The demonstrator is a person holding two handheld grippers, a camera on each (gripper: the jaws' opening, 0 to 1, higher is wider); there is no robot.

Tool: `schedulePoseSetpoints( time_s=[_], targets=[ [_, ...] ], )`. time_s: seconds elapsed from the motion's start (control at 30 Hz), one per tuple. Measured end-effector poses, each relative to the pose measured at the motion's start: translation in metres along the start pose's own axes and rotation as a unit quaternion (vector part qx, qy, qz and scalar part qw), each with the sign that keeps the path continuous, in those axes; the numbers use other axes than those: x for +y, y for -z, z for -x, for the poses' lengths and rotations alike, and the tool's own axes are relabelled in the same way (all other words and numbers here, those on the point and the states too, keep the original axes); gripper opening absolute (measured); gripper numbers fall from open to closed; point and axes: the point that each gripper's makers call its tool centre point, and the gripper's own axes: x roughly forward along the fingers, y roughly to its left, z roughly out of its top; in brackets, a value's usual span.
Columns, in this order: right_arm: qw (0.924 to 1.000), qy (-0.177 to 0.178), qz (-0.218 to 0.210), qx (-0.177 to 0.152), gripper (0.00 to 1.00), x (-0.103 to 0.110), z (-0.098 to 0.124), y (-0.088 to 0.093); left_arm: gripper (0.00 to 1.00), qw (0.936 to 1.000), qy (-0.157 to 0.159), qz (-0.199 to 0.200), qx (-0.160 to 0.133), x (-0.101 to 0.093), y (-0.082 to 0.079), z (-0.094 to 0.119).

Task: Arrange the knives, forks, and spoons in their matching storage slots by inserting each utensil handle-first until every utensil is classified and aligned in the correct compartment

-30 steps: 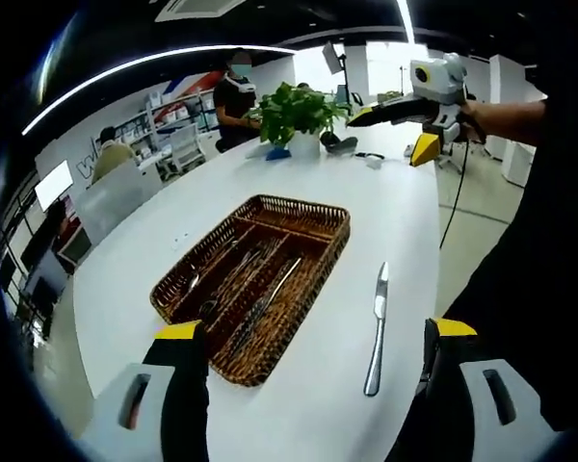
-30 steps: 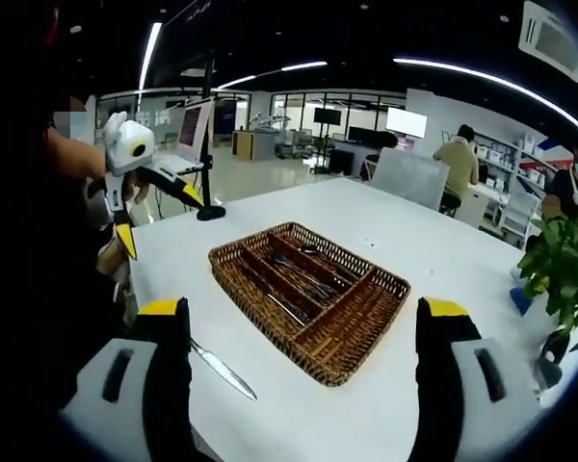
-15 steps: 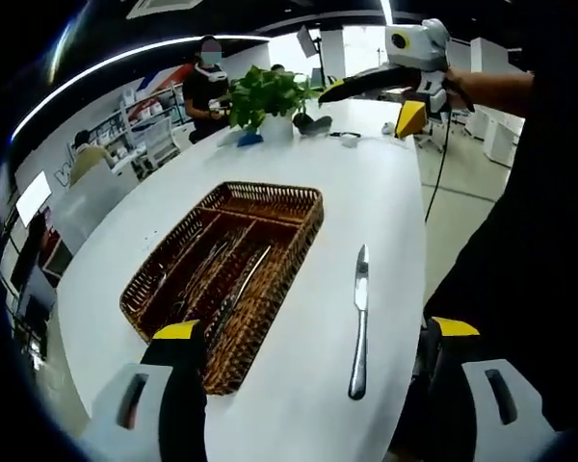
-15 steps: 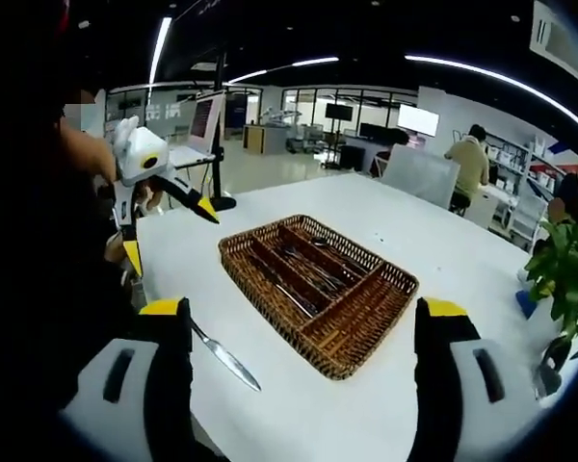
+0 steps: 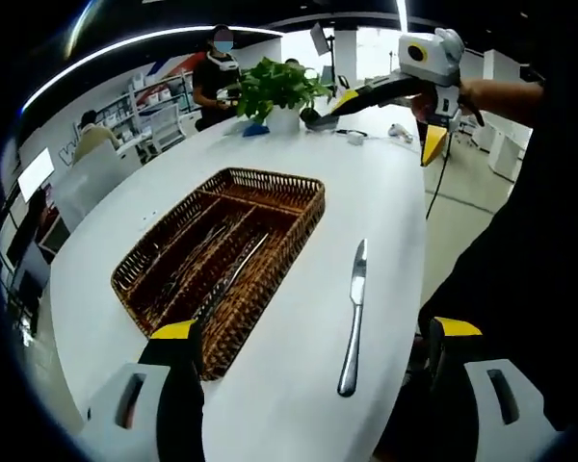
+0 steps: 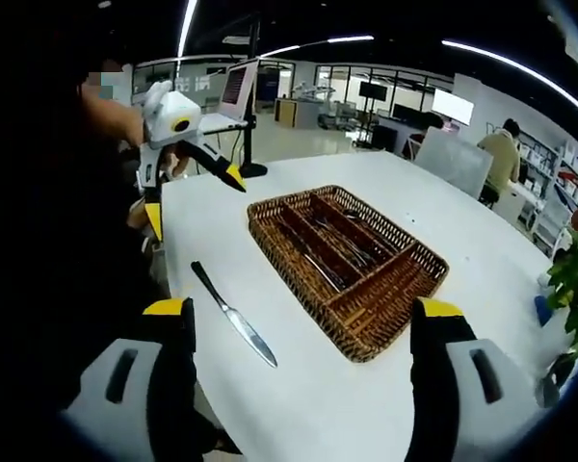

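Knife (image 6: 233,326) on white table (image 6: 482,250), just left of wicker cutlery tray (image 6: 347,269), long axis roughly parallel to tray's slots | progress: tray holds utensils, knife apparently last | left gripper (image 6: 195,177) spread wide, empty | right gripper (image 6: 303,337) spread wide, empty

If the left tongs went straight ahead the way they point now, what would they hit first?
Probably the white table, bare between the basket and the knife. The left tongs stand open and empty; depth is hard to judge.
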Motion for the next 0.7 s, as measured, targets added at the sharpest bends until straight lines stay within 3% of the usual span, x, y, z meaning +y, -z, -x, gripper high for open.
schedulePoseSetpoints(
  time_s=[0.27,0.4,0.7],
  targets=[
    [0.9987,-0.032,0.032,0.022,0.91,0.008,-0.009,0.004,0.99,0.9998,-0.011,0.002,-0.018,0.008,-0.006,0.006],
    [0.9940,-0.064,0.070,0.054,0.86,0.016,-0.018,0.015,0.99,0.9998,-0.011,0.001,-0.018,0.009,-0.005,0.008],
    [0.9867,-0.105,0.100,0.074,0.73,0.024,-0.036,0.021,0.99,0.9995,-0.023,0.004,-0.023,0.014,-0.005,0.014]
  ],
)
